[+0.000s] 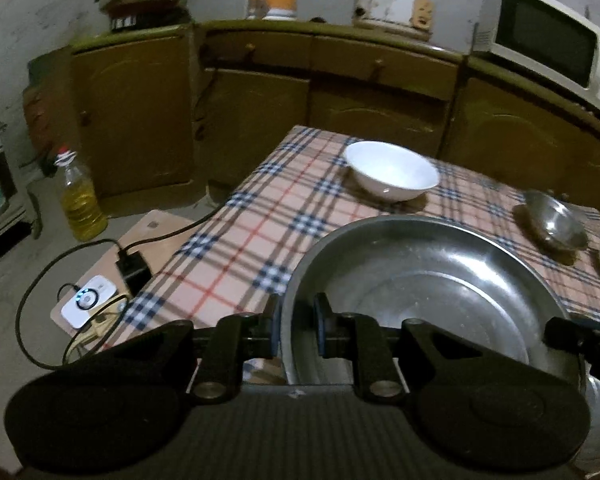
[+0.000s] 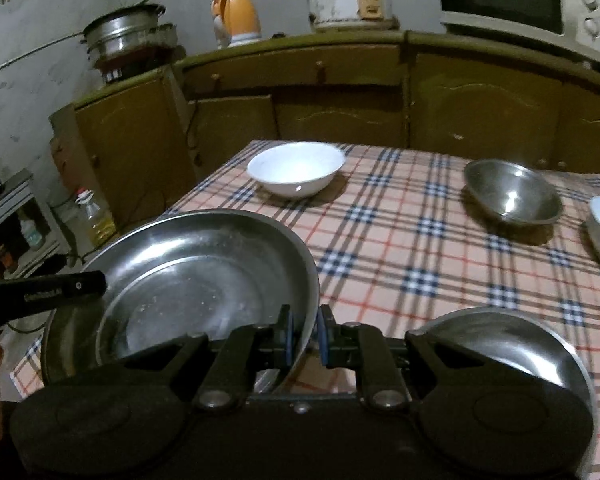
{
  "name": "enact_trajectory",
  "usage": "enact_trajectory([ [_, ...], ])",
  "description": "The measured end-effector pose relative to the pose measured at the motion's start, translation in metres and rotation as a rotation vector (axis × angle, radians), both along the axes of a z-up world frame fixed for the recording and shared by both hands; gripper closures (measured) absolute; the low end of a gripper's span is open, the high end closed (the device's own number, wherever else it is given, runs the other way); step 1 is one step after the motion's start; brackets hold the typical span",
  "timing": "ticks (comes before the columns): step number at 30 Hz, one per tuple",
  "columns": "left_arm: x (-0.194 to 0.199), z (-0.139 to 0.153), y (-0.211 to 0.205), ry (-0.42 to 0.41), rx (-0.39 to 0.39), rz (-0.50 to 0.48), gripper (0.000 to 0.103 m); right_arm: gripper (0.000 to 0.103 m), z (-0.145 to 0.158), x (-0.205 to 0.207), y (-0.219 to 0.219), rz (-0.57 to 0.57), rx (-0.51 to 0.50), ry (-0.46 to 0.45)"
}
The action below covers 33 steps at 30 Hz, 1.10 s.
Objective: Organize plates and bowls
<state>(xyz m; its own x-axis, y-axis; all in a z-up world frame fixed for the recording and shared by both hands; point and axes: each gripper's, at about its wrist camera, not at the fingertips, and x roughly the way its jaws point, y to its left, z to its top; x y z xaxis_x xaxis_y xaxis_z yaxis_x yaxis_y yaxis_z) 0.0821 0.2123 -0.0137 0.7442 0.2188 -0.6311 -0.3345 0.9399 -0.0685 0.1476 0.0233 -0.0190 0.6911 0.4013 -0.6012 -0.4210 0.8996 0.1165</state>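
Cloth point(image 2: 440, 248) on bench: pink-beige plaid, navy and red lines. Basin point(image 2: 204, 268) silver. Far bowl point(image 2: 296, 170) white. Small bowl point(image 2: 512, 196) silver. Cupboards point(image 2: 340, 116) olive-brown. Kettle point(image 2: 240, 14) orange. Oil bottle point(image 1: 80, 200) yellow. Tools point(image 1: 296, 330) black, blue pads point(image 1: 320, 332).

left gripper point(image 1: 298, 330): black plastic body, two broad rounded lobes at the sides, ribbed grey plate between them
left fingers point(image 1: 271, 332): black link arms, blue pads on the inner faces
left pivots: a round silver bolt head is seen at each link arm's base
right gripper point(image 2: 305, 338): same black build, blue pads, silver bolt heads
marking: small pale lettering is printed on the left gripper's black bar, unreadable
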Motion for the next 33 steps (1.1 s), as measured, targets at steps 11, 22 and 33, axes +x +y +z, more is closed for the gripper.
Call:
enact_trajectory([
  [11,0.006,0.01,-0.051,-0.018,0.004,-0.116,0.085,0.086,0.013,-0.016,-0.059,-0.11,0.002,-0.034],
  [22,0.015,0.01,-0.103,-0.014,0.004,-0.243,0.085,0.086,0.014,-0.03,-0.122,-0.231,0.014,-0.035],
  [33,0.023,0.001,-0.151,0.008,0.009,-0.356,0.085,0.086,0.005,-0.039,-0.175,-0.346,0.024,-0.017],
])
